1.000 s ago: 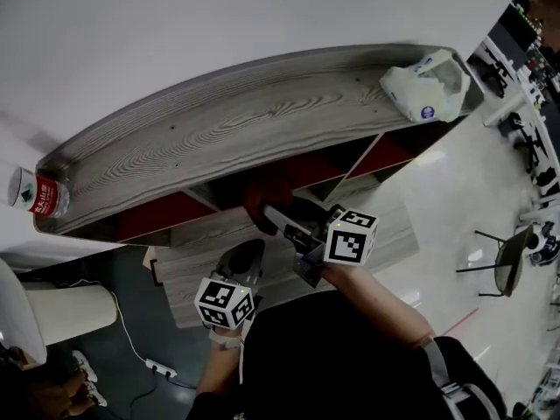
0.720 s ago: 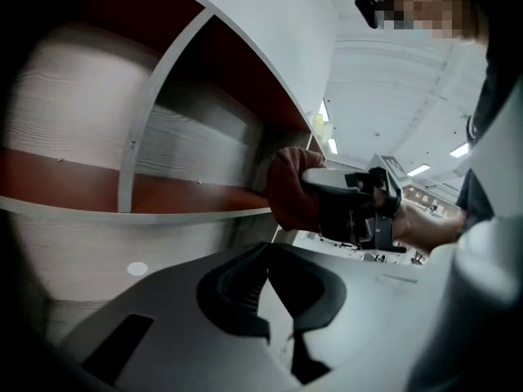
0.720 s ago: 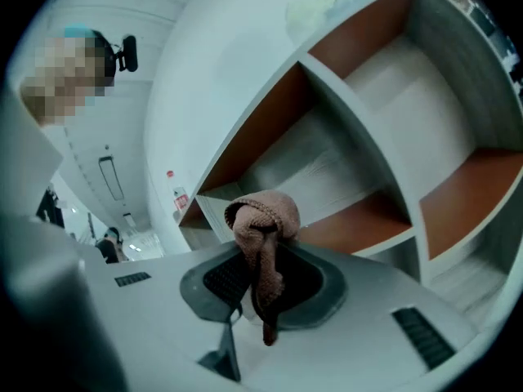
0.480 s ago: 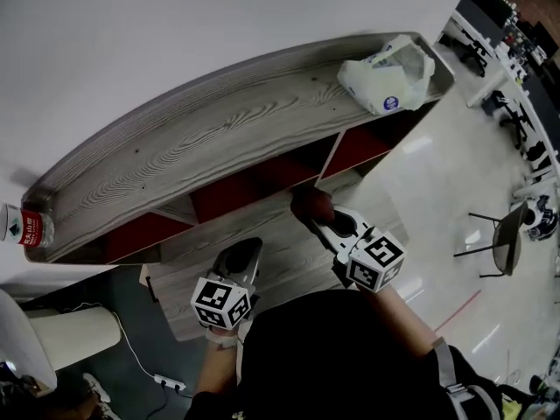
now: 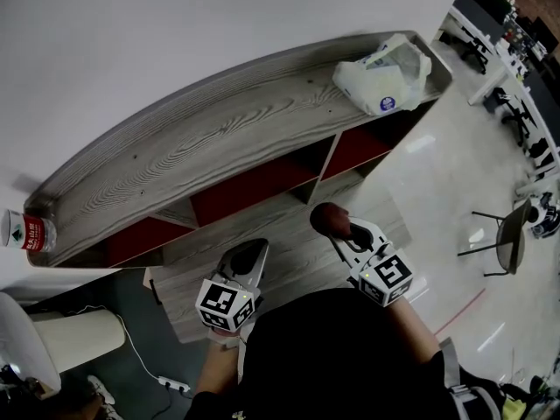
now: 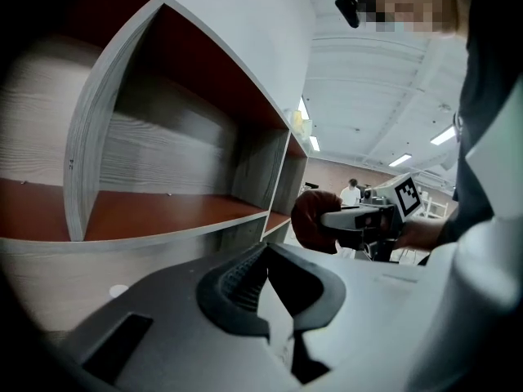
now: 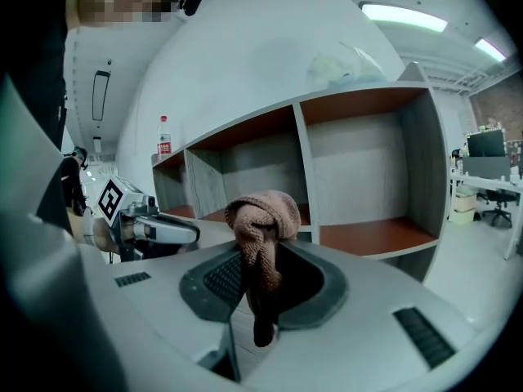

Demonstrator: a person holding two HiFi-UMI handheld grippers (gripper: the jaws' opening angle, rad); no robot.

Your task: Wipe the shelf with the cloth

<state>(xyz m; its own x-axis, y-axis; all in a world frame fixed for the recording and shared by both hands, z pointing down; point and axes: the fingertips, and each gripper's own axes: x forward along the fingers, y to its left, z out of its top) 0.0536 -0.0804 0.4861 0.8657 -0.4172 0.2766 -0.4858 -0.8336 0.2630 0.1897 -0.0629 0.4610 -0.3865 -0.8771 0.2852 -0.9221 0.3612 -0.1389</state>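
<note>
The grey wood-grain shelf (image 5: 219, 129) has red-backed compartments (image 5: 254, 189) under its top board. My right gripper (image 5: 337, 226) is shut on a bunched reddish-brown cloth (image 5: 329, 219), held in front of the shelf, outside the compartments. In the right gripper view the cloth (image 7: 263, 219) bulges above the jaws of that gripper (image 7: 261, 296) and a tail hangs between them. My left gripper (image 5: 248, 256) hangs lower left, shut with nothing in it. The left gripper view shows its jaws (image 6: 265, 292) closed, with the cloth (image 6: 315, 219) off to the right.
A white plastic bag (image 5: 381, 75) lies at the right end of the shelf top. A water bottle (image 5: 26, 232) with a red label stands at the left end. A lower wood-grain board (image 5: 289, 261) lies under both grippers. Office chairs (image 5: 507, 252) stand on the shiny floor at right.
My right gripper has drawn back out of the middle compartment with the cloth, toward me and to the right. The left gripper has barely moved.
</note>
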